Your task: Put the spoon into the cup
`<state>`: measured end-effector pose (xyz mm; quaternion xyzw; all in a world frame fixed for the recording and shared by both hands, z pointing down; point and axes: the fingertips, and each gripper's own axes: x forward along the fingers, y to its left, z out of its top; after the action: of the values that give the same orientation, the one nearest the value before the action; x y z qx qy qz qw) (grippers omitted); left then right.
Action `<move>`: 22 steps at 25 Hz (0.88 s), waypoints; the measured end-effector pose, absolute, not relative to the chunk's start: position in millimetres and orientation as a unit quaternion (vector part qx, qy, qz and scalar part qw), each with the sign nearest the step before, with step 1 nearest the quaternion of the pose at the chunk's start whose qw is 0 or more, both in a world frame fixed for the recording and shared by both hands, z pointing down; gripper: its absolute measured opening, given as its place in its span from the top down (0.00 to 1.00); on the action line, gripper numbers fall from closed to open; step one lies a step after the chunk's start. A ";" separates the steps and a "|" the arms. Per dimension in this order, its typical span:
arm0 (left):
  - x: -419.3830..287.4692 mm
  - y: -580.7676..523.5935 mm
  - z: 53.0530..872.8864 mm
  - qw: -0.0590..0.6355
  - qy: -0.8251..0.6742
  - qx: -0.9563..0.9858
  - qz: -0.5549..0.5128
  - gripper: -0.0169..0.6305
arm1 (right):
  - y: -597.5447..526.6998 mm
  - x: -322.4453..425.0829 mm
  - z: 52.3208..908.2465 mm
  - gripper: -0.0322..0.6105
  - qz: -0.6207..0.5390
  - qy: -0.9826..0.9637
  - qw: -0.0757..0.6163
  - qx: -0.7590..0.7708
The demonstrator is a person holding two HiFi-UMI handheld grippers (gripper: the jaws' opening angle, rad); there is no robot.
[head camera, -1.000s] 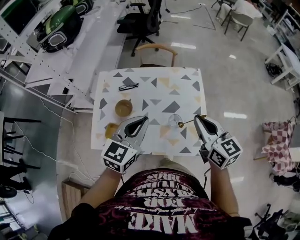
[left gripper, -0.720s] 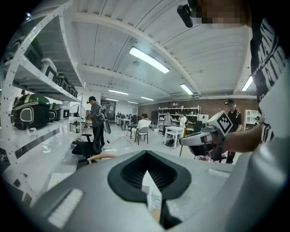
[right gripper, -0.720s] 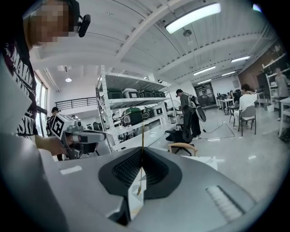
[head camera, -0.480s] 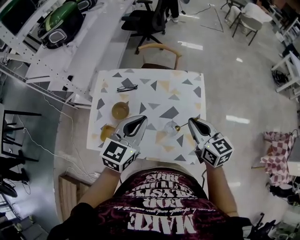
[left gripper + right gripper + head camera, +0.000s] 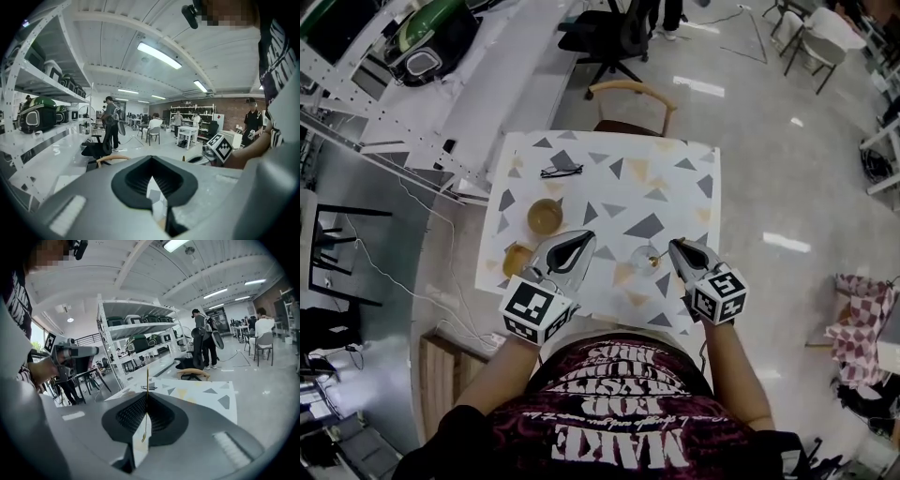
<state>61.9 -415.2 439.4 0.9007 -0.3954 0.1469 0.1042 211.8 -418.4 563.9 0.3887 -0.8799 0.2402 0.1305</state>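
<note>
A clear glass cup (image 5: 644,261) stands on the patterned table (image 5: 675,178) near its front edge. My right gripper (image 5: 674,247) is just right of the cup and shut on a thin golden spoon (image 5: 662,252). The spoon slants down-left, and its far end is at the cup's rim. In the right gripper view the spoon (image 5: 147,380) stands edge-on between the closed pads of that gripper (image 5: 147,395). My left gripper (image 5: 586,236) hovers left of the cup, shut with nothing in it. In its own view my left gripper (image 5: 151,158) hides the cup.
A brown bowl (image 5: 545,217) and a smaller brown cup (image 5: 517,259) sit on the table's left half, and a pair of glasses (image 5: 560,171) lies near the back left. A wooden chair (image 5: 635,101) stands behind the table. Shelving (image 5: 384,112) runs along the left.
My right gripper has come down and to the left, bringing the spoon's end from beside the glass cup to its rim. The left gripper has shifted only slightly.
</note>
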 end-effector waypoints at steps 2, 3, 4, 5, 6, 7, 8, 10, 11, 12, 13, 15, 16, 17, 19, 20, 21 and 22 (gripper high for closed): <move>60.6 -415.1 439.5 0.104 -0.399 0.899 0.150 0.97 | -419.0 211.6 575.3 0.90 0.245 -0.879 0.135 0.386; 59.6 -414.7 439.2 0.103 -0.400 0.898 0.152 0.97 | -419.8 210.8 581.0 0.90 0.248 -0.879 0.136 0.385; 58.4 -414.1 439.0 0.102 -0.401 0.897 0.155 0.97 | -420.6 209.1 586.7 0.90 0.251 -0.878 0.137 0.384; 57.4 -413.3 439.0 0.101 -0.402 0.896 0.157 0.97 | -421.1 207.2 592.2 0.90 0.254 -0.877 0.138 0.383; 57.0 -412.3 439.3 0.100 -0.403 0.896 0.158 0.97 | -421.1 205.8 597.4 0.90 0.257 -0.877 0.140 0.381; 57.1 -411.3 439.6 0.100 -0.404 0.895 0.158 0.97 | -420.7 204.9 602.3 0.90 0.260 -0.877 0.144 0.379; 57.4 -410.4 439.6 0.100 -0.405 0.895 0.158 0.97 | -420.2 204.4 606.8 0.90 0.261 -0.876 0.147 0.377; 57.0 -408.5 438.1 0.100 -0.407 0.894 0.158 0.97 | -420.3 203.3 614.3 0.90 0.264 -0.875 0.153 0.376; 56.0 -407.4 437.2 0.099 -0.408 0.893 0.160 0.97 | -421.0 202.4 617.7 0.90 0.266 -0.874 0.155 0.376; 54.6 -406.2 436.5 0.098 -0.409 0.893 0.161 0.97 | -421.7 201.4 621.7 0.90 0.268 -0.873 0.157 0.376; 52.7 -405.0 436.2 0.098 -0.411 0.891 0.162 0.97 | -422.4 200.4 626.4 0.90 0.270 -0.872 0.159 0.376; 48.9 -402.8 436.0 0.098 -0.416 0.889 0.164 0.97 | -422.5 199.1 637.3 0.90 0.275 -0.870 0.166 0.375; 47.3 -401.6 435.8 0.097 -0.418 0.888 0.164 0.97 | -422.3 198.6 642.3 0.90 0.276 -0.869 0.171 0.374; 45.8 -400.3 435.6 0.097 -0.419 0.888 0.164 0.97 | -422.0 198.0 646.5 0.90 0.278 -0.868 0.174 0.374; 42.0 -397.6 434.7 0.096 -0.422 0.886 0.165 0.97 | -421.8 196.0 653.1 0.90 0.280 -0.866 0.178 0.374; 39.7 -396.5 434.1 0.096 -0.425 0.885 0.165 0.97 | -421.8 194.9 656.2 0.90 0.281 -0.865 0.179 0.375; 37.2 -395.5 433.6 0.095 -0.427 0.884 0.166 0.97 | -422.0 193.8 659.1 0.90 0.282 -0.864 0.181 0.375; 34.8 -394.6 433.4 0.095 -0.429 0.883 0.167 0.97 | -422.3 192.9 661.7 0.90 0.283 -0.863 0.182 0.376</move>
<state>34.8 -394.6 433.4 0.8825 -0.4292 0.1672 0.0951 192.9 -422.3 661.7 0.3763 -0.8632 0.2832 0.1820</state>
